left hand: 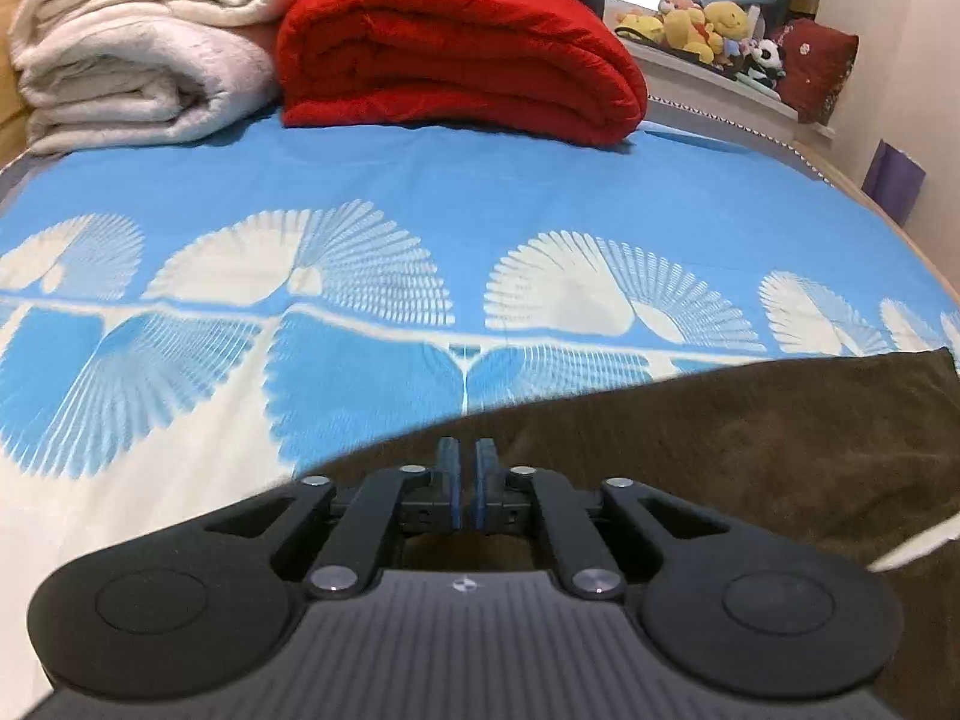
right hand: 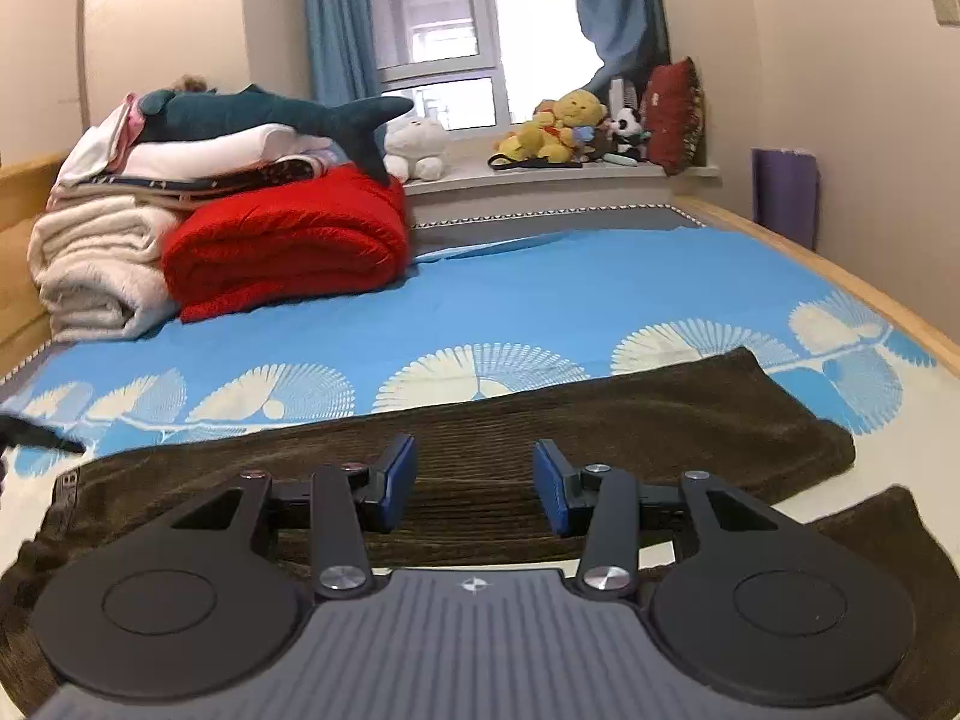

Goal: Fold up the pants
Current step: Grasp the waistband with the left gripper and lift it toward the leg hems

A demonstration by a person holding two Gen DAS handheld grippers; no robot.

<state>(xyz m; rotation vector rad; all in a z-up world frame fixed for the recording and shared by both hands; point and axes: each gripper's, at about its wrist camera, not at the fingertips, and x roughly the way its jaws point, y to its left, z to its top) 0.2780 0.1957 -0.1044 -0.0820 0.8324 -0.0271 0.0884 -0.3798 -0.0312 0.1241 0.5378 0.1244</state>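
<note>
Left gripper (left hand: 467,455): fingers together, nothing seen between, over brown pants (left hand: 750,438).
Right gripper (right hand: 475,480): fingers apart above pants (right hand: 600,414).
Bed (right hand: 540,294): carries pants.

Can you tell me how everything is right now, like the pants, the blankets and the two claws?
Pants: brown, spread flat on the bed, not folded up yet.
Left claw: shut, over the pants' edge; whether it pinches fabric, I cannot tell.
Right claw: open, above the pants, holding nothing.
Red blanket: folded.
White blanket: folded, beside the red one.
Bedsheet: spread smooth.
Curtains: pulled open.
</note>
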